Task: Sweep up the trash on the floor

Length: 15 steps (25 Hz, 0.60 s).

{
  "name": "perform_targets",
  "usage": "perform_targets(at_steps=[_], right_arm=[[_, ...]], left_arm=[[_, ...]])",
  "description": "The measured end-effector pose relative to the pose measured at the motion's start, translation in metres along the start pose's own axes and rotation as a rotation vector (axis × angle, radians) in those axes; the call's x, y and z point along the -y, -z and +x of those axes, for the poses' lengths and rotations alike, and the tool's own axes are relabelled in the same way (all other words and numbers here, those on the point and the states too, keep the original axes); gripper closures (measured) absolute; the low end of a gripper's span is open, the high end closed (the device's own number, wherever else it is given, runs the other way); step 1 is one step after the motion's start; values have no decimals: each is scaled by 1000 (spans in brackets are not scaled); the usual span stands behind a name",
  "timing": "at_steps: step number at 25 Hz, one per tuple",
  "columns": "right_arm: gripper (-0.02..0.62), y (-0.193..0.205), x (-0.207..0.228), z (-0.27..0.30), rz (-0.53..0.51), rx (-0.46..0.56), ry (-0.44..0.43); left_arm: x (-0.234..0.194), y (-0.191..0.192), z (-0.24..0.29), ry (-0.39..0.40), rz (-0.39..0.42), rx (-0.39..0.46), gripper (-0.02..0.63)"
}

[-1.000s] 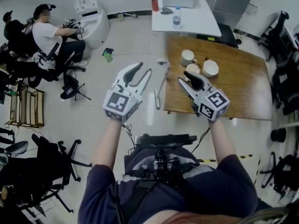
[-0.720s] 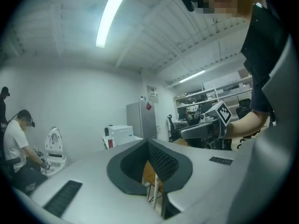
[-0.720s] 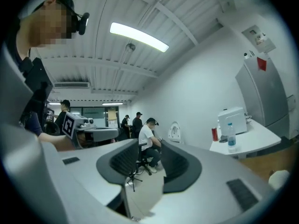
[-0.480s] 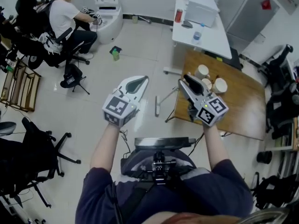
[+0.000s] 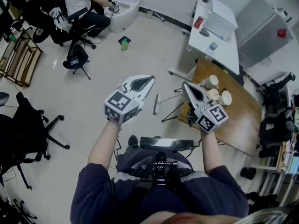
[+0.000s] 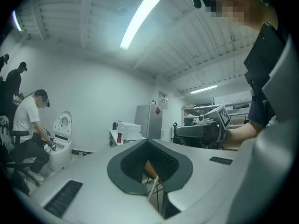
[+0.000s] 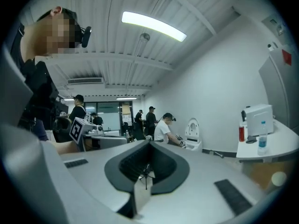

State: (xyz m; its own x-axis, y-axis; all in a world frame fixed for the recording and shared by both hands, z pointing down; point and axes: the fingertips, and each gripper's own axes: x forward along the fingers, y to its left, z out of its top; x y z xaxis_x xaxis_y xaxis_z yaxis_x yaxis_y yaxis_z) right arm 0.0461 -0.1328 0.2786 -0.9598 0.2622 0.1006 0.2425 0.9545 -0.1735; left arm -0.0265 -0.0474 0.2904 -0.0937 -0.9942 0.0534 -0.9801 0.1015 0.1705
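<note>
Both are pressed together on nothing, just closed: my smooth, wedge-shaped left gripper (image 5: 150, 80) and right gripper (image 5: 186, 85), mid-frame over the glossy floor (image 5: 88, 97).

- Ceiling tube lights (image 6: 139, 20) lit the room brightly and evenly.
- Both gripper views bulged fisheye, with black corners.
- The pale floor (image 5: 93, 73) carried soft shadows.

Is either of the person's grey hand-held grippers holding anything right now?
No: the left gripper and the right gripper both have their jaws closed together with nothing between them.
</note>
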Motion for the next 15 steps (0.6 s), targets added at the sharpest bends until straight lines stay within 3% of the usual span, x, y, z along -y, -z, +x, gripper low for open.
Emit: perform_targets(at_steps=[8, 15], right_arm=[[589, -2, -4, 28, 1, -12, -160], [589, 6, -5, 25, 44, 0, -410]], left_arm=[[-16, -11, -6, -115, 24, -23, 603], [-5, -19, -5, -346, 89, -60, 603]])
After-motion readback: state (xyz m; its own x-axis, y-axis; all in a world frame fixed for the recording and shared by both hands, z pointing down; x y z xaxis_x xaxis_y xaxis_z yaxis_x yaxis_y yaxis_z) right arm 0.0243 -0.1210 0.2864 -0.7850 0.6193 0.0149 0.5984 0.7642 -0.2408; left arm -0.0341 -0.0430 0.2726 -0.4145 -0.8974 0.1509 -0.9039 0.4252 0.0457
